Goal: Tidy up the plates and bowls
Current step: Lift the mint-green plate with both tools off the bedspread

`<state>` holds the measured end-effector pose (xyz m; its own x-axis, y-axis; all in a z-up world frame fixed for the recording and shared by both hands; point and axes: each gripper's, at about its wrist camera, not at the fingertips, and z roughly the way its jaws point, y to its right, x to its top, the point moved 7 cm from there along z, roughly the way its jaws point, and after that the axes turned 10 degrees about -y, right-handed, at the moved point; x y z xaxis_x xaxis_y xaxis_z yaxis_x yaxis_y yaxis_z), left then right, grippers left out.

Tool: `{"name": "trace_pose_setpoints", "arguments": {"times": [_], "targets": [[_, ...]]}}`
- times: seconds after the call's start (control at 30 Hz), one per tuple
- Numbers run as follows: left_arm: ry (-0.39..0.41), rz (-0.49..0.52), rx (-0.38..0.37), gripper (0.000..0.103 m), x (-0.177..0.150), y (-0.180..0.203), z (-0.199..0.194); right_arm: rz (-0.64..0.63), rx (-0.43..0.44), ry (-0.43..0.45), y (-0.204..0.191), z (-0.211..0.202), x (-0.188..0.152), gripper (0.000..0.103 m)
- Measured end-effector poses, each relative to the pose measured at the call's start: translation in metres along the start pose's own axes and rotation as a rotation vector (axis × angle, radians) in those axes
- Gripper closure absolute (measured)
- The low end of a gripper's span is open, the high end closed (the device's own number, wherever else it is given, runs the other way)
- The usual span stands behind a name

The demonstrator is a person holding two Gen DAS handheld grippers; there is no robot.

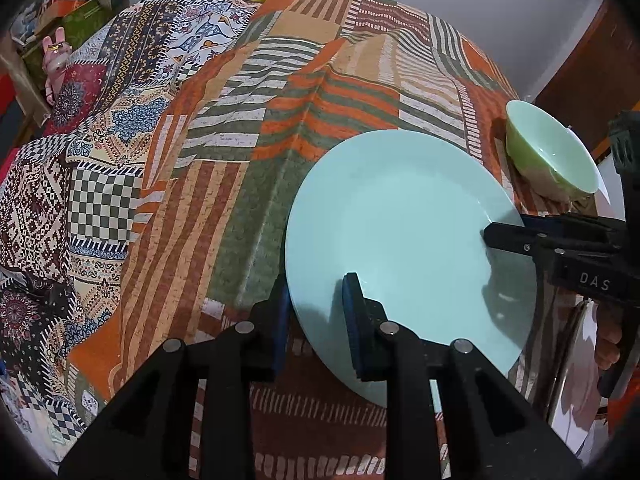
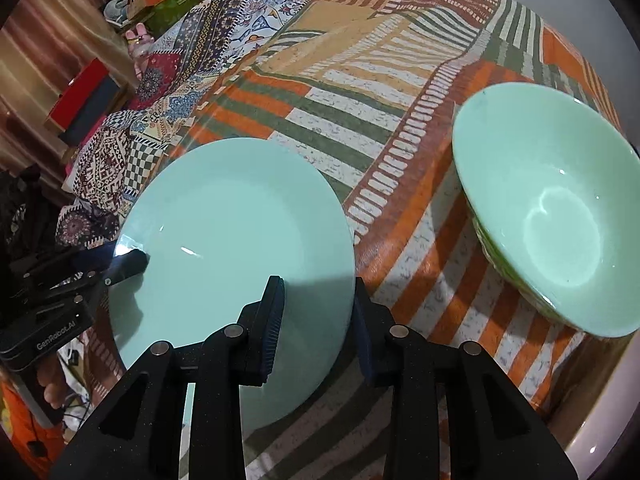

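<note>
A pale mint plate [image 1: 400, 220] [image 2: 240, 208] lies over the striped orange cloth, gripped from two sides. My left gripper [image 1: 316, 284] is shut on its near rim, one pad under the edge and one on top. My right gripper [image 2: 316, 284] is shut on the opposite rim. Each gripper shows in the other's view: the right gripper [image 1: 504, 236] bites the plate's right edge, and the left gripper [image 2: 128, 264] bites its left edge. A light green bowl [image 1: 552, 152] [image 2: 560, 208] stands upright and empty on the cloth, to the right of the plate and apart from it.
The striped cloth [image 1: 280, 120] meets a patchwork cloth [image 1: 80, 184] on the left. A pink rabbit figure [image 1: 56, 56] and boxes [image 2: 84, 100] sit beyond it. A shiny metal rim [image 1: 576, 360] and a hand [image 1: 608, 344] show at lower right, past the table's edge.
</note>
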<state>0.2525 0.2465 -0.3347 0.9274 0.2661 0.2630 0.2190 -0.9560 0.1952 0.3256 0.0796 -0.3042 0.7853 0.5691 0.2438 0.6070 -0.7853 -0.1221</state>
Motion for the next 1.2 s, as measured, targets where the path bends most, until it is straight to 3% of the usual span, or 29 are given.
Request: {"name": "trace_pose_setpoints", "arguments": {"times": [0.3,0.9,1.2], "targets": [[0.035,0.014,0.008,0.079,-0.006,0.019,-0.021,0.027,0.015,0.029,0.009,-0.021,-0.014,0.075],[0.181,0.057,-0.03,0.079,-0.035,0.087,-0.118,0.043,0.025,0.299,0.013,-0.137,-0.065,0.075],[0.229,0.084,-0.03,0.079,-0.06,0.115,-0.153,0.051,0.02,0.366,0.016,-0.167,-0.097,0.075]]}}
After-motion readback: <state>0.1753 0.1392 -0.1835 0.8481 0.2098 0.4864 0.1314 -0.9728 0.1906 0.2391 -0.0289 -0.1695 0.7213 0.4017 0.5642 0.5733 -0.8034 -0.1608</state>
